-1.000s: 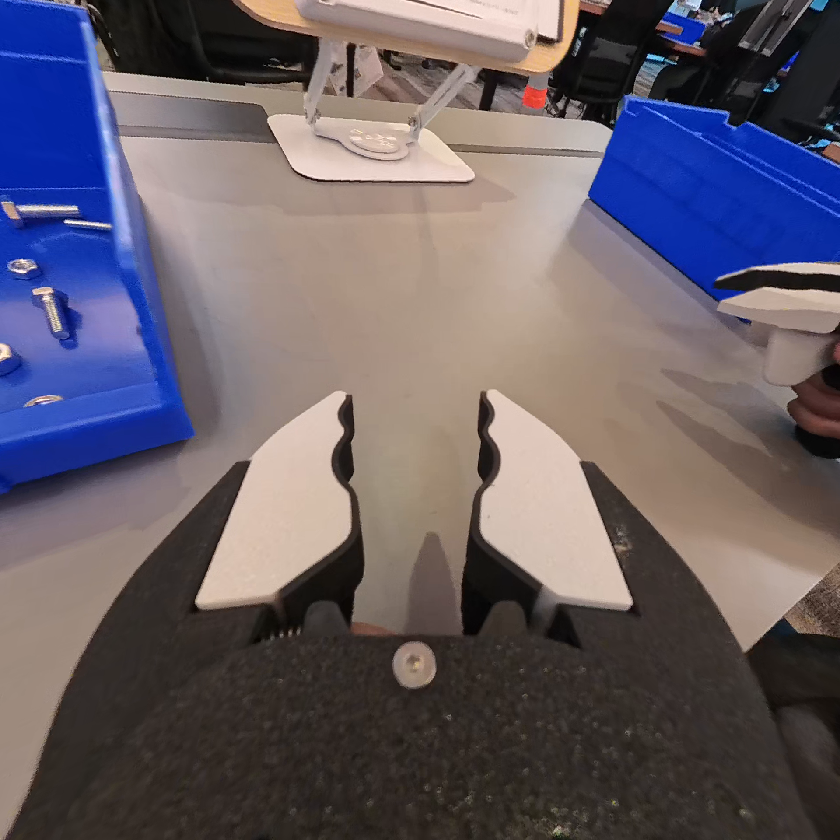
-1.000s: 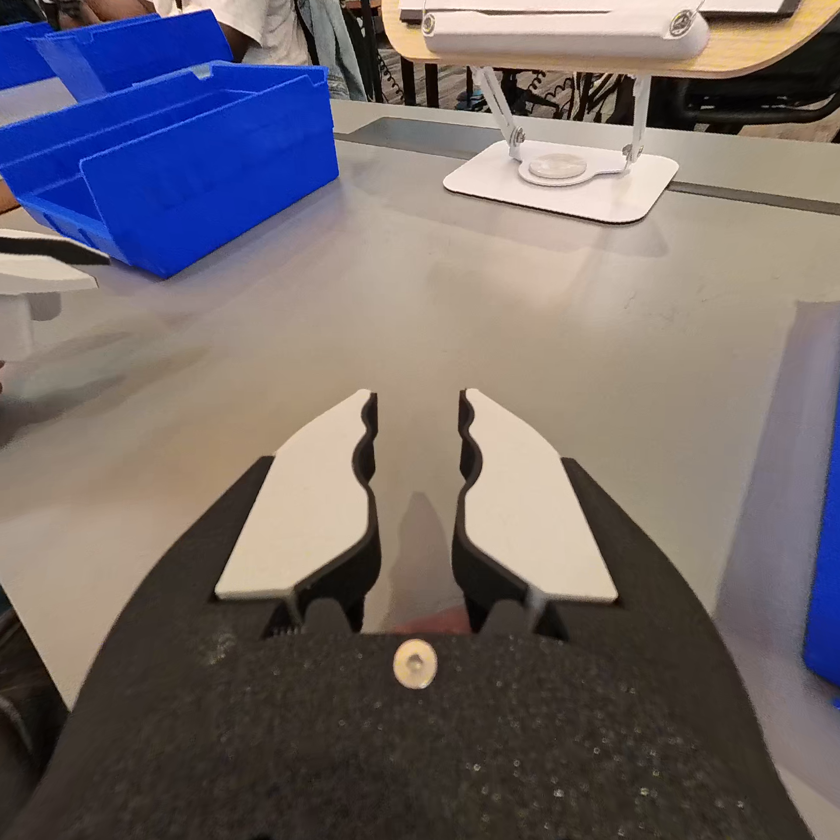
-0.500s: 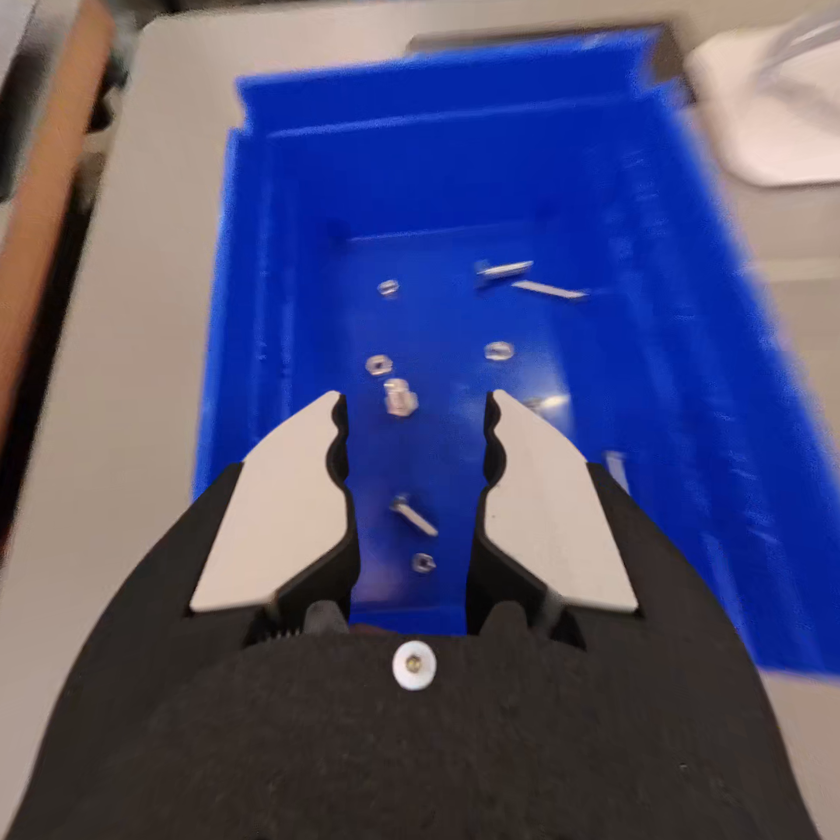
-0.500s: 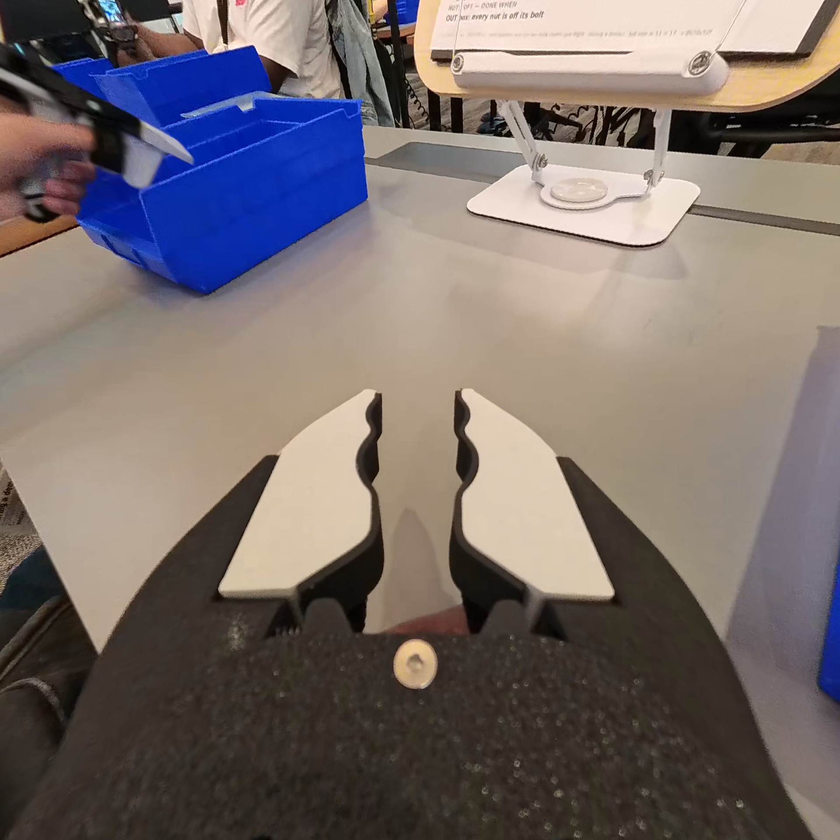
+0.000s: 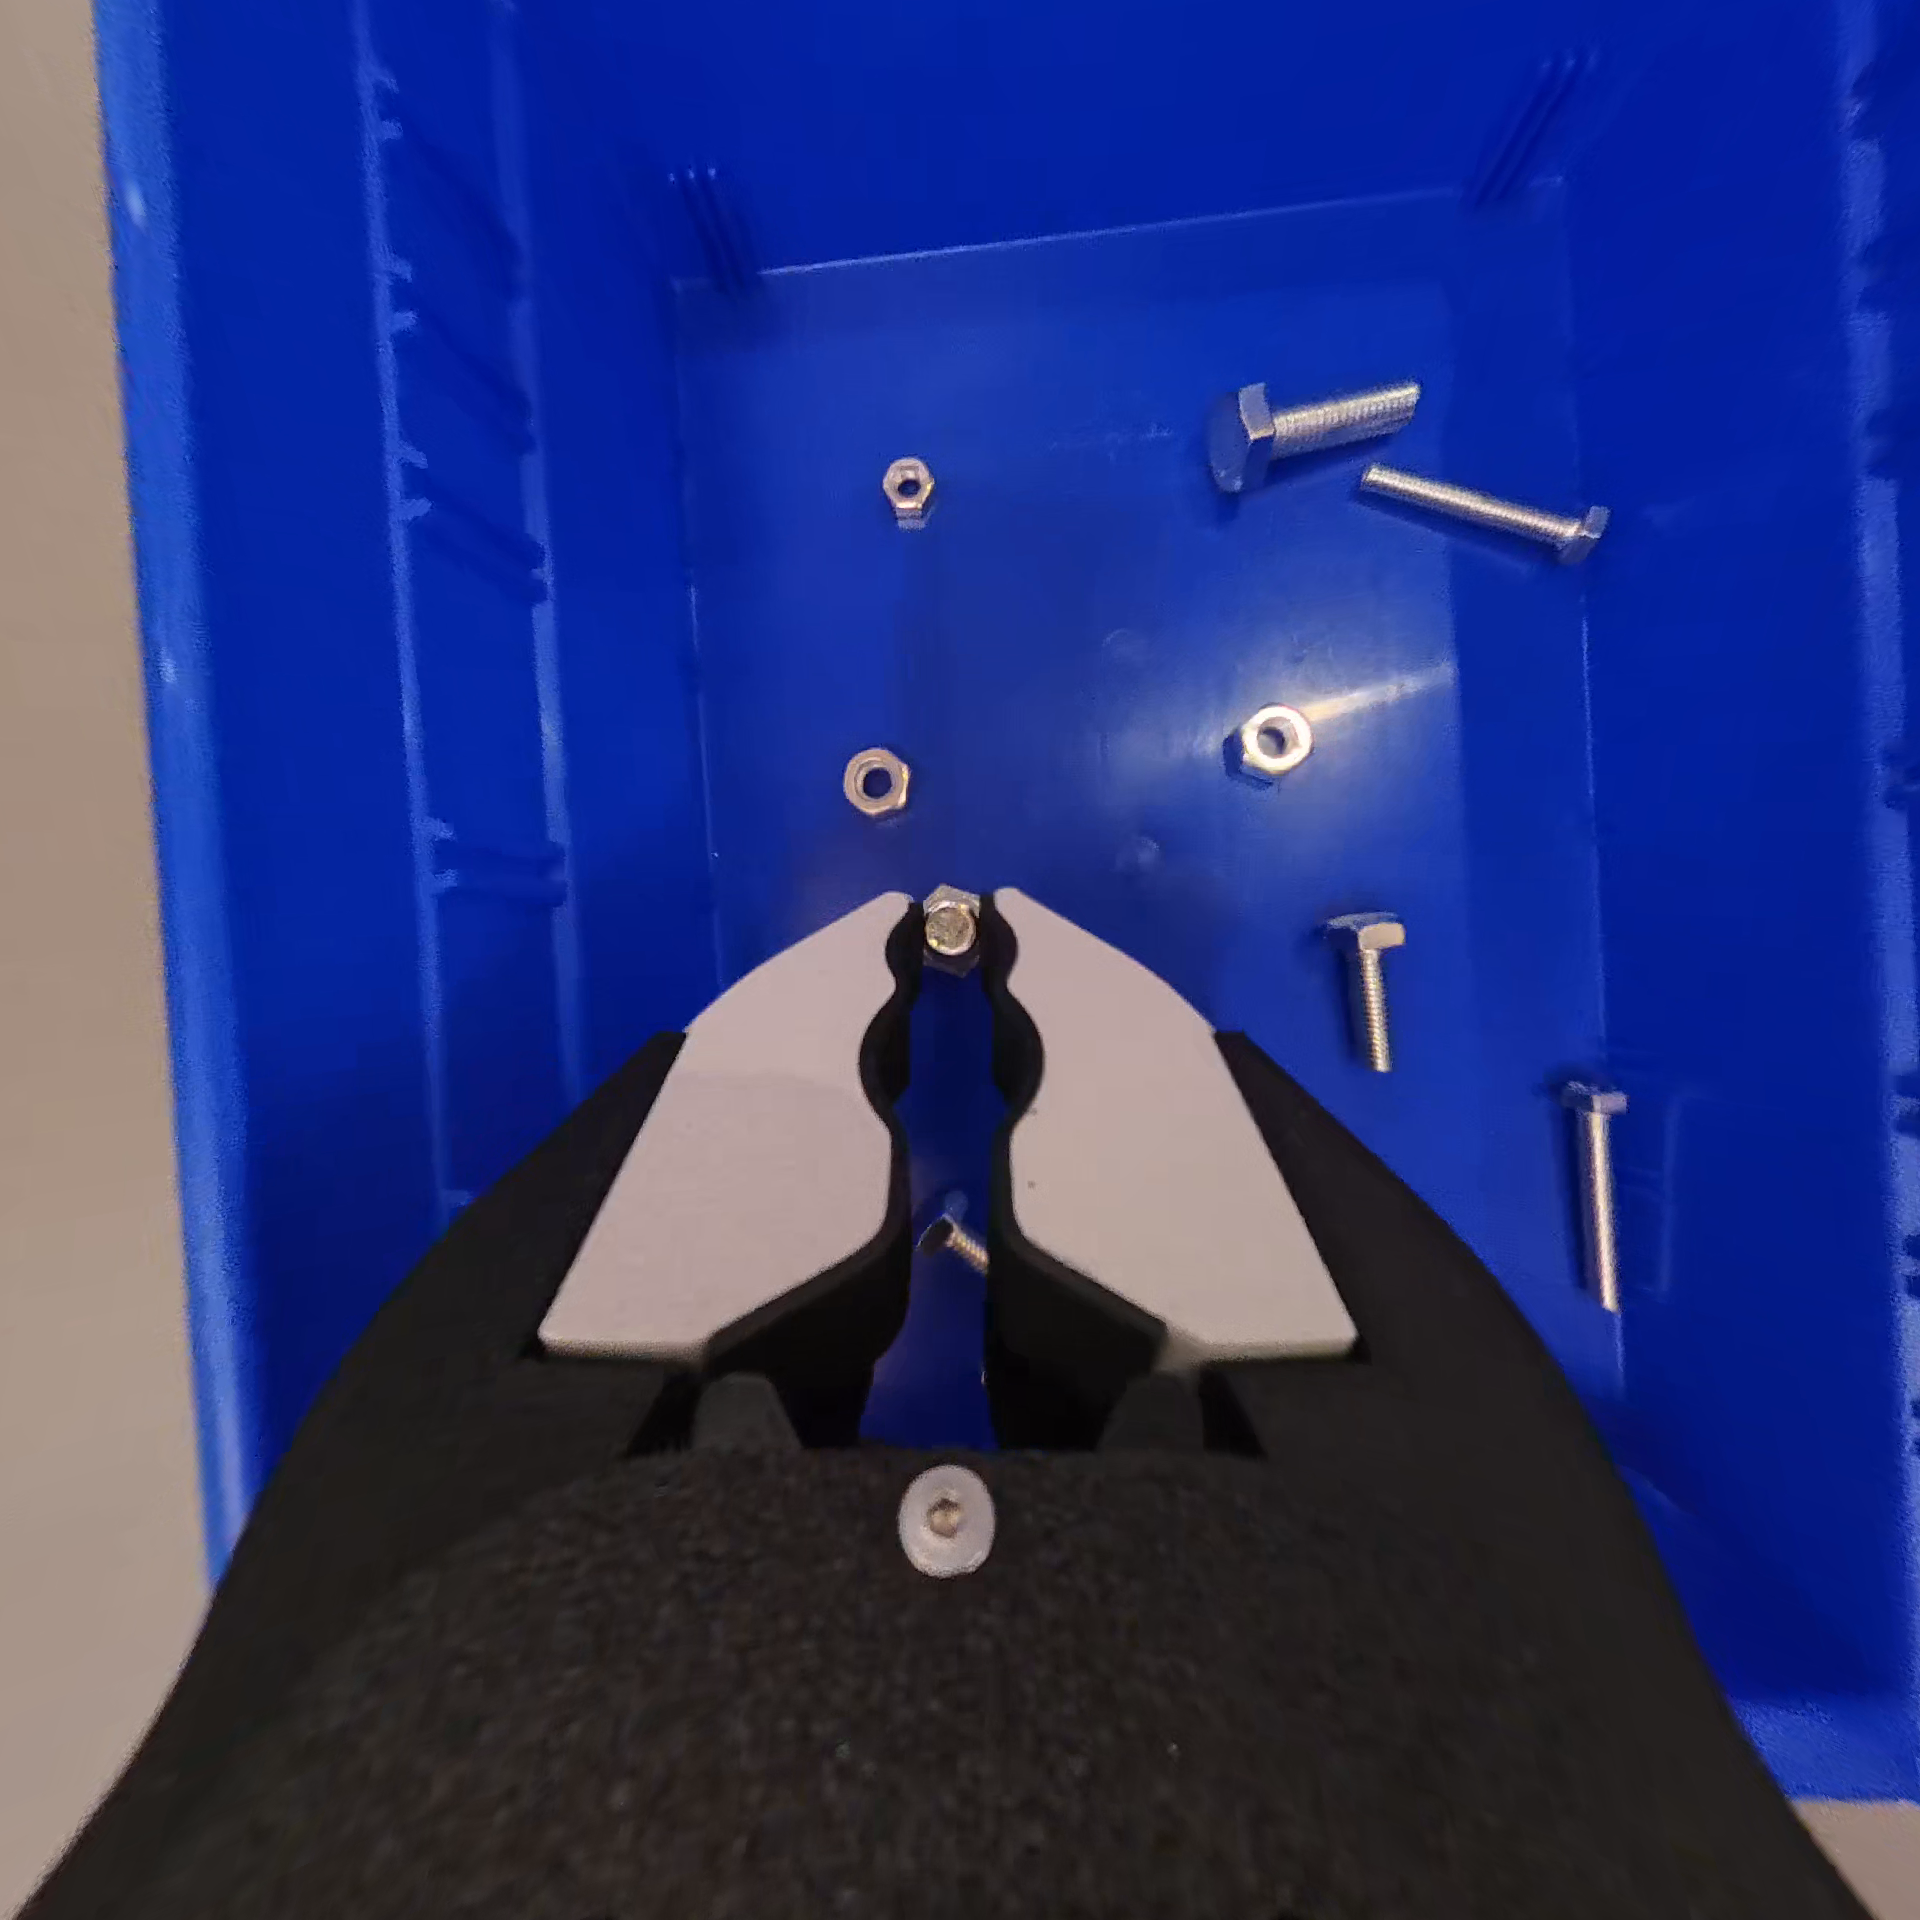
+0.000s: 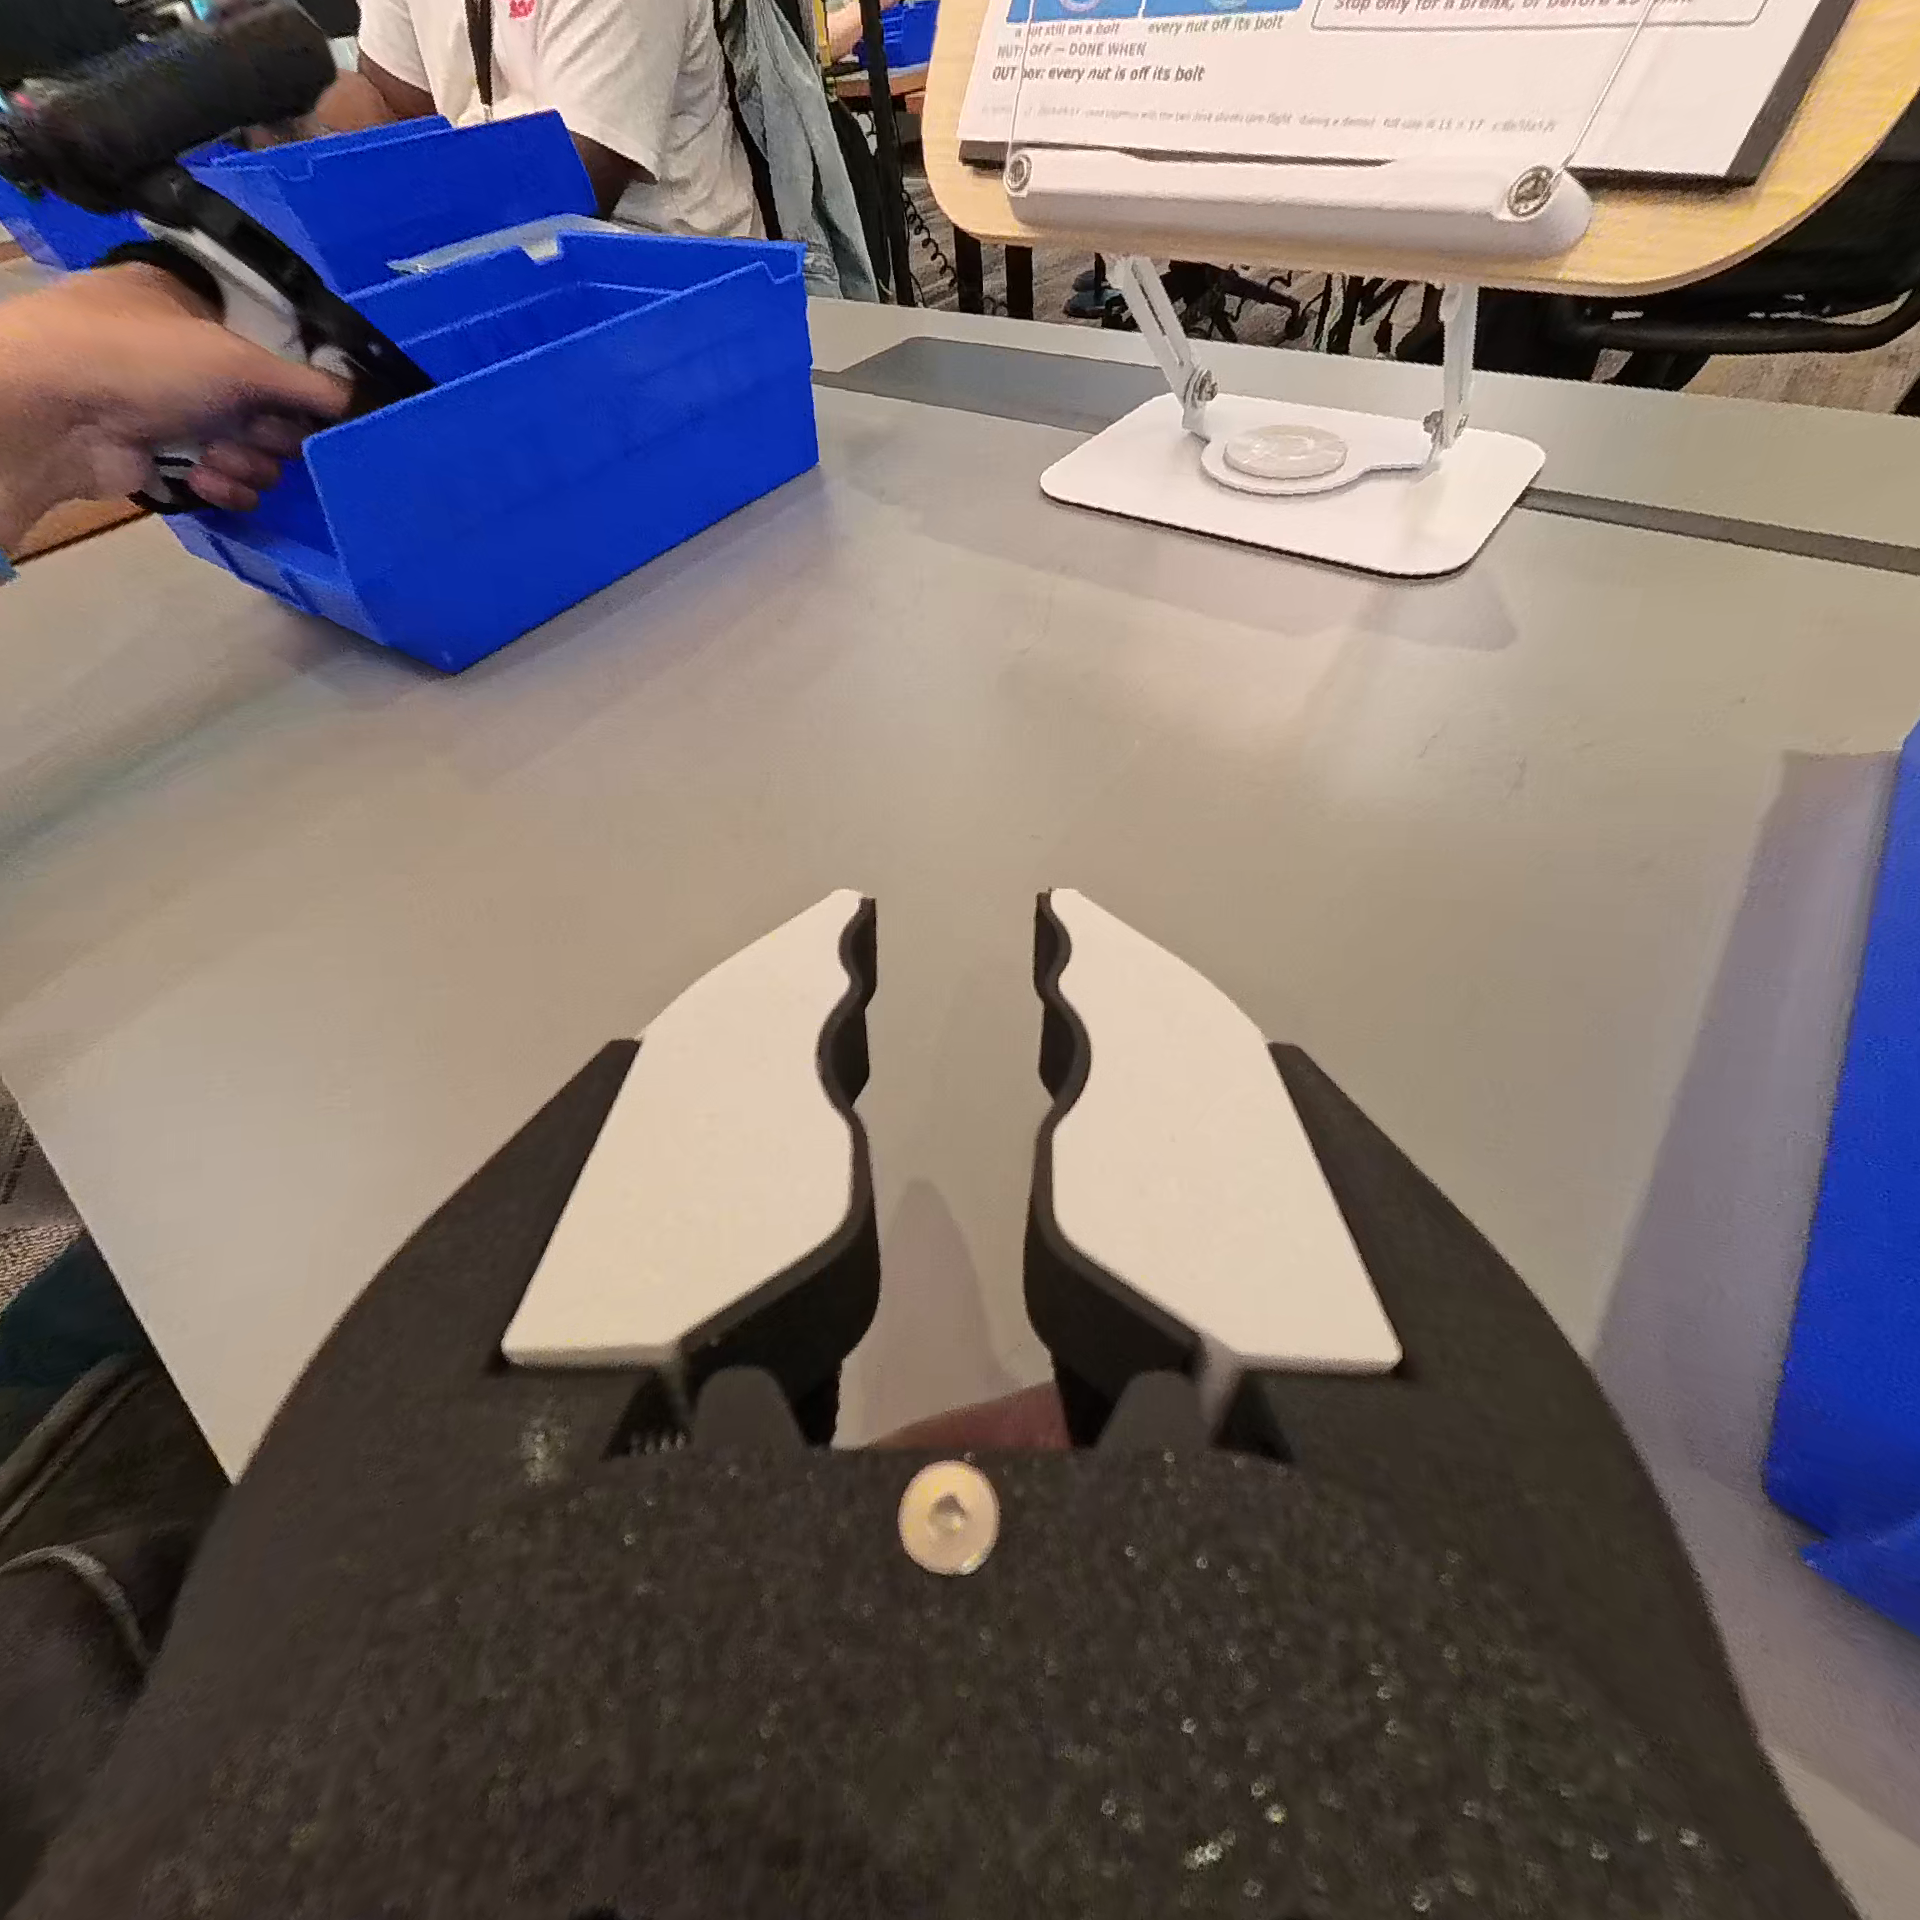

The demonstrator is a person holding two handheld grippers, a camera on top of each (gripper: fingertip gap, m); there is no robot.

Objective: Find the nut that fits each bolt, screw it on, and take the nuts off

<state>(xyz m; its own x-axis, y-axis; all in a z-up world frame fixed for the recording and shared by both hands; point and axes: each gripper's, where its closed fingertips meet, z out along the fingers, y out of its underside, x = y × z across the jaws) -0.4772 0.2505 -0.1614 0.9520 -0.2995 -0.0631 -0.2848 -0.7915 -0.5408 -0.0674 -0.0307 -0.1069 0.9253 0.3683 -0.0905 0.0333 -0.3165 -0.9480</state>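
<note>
Left wrist view: tongs (image 5: pixel 951 920) half-hide a bolt (image 5: pixel 952 1241).

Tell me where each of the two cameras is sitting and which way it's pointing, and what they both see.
Left wrist view: on the left tool, facing down into the blue plastic bin of loose steel bolts and nuts; its grey-faced fingers are closed on a small upright bolt with a hex nut.
Right wrist view: on the right tool, facing level across the grey table toward a white document stand; its fingers are apart and empty.
Shared: the same bin and the left tool, held by a hand.
</note>
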